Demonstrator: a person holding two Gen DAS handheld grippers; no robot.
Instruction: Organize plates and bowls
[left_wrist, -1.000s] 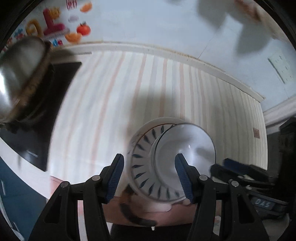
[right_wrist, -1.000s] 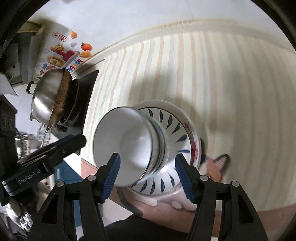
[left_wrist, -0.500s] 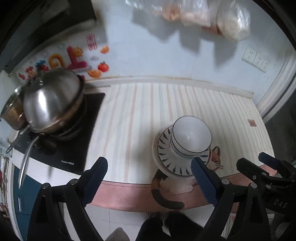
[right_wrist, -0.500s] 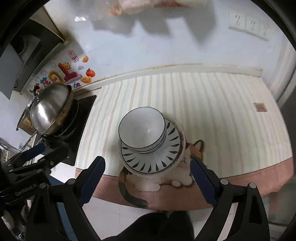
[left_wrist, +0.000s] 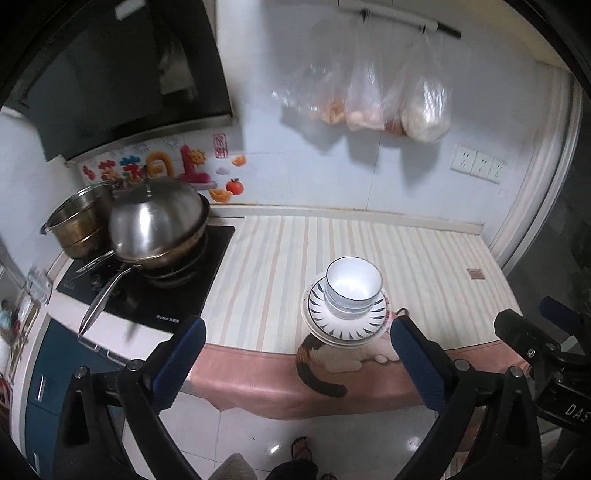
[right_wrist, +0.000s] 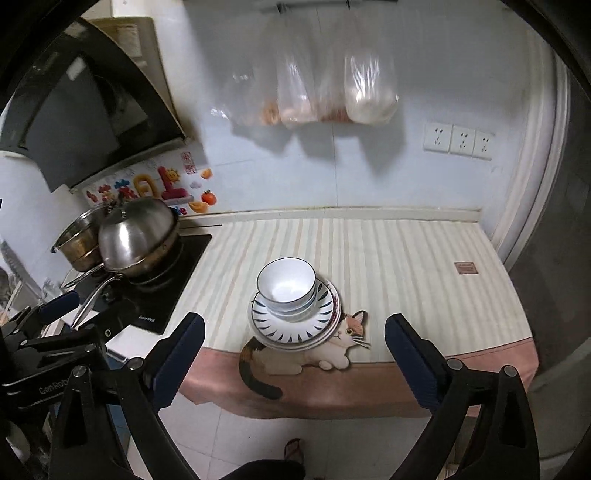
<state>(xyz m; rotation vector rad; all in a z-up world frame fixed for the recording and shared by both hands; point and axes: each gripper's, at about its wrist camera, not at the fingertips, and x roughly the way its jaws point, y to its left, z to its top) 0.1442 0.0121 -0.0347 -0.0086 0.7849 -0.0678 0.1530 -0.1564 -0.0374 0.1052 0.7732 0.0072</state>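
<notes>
Two handheld grippers hang in the air in front of a kitchen surface (left_wrist: 424, 266), both angled downward toward it and well back from its front edge.

The left gripper (left_wrist: 295, 362) has its jaws spread wide apart, with nothing between them. They have just been opening. The right gripper (right_wrist: 295, 358) matches it: jaws wide apart, empty, and likewise just opened. Each gripper shows at the edge of the other's view.

On the far left, a steel wok with a domed lid (left_wrist: 159, 221) sits on a black cooktop (left_wrist: 199, 280), with a steel pot (left_wrist: 79, 221) behind it. To the right lies a striped cloth (right_wrist: 388, 266) with a pink border and a printed cat (right_wrist: 332, 350). On it, near the front edge, stands a stack of plates (right_wrist: 295, 328) with blue leaf marks, and nested white bowls (right_wrist: 286, 288) sit on top. Clear plastic bags (left_wrist: 369, 99) hang on the wall above.

A second ago both grippers were low and close, with the jaws narrower and framing the bowls. Now they are higher and farther back, so the whole surface and the floor tiles are in view. The stack sits alone, untouched.
</notes>
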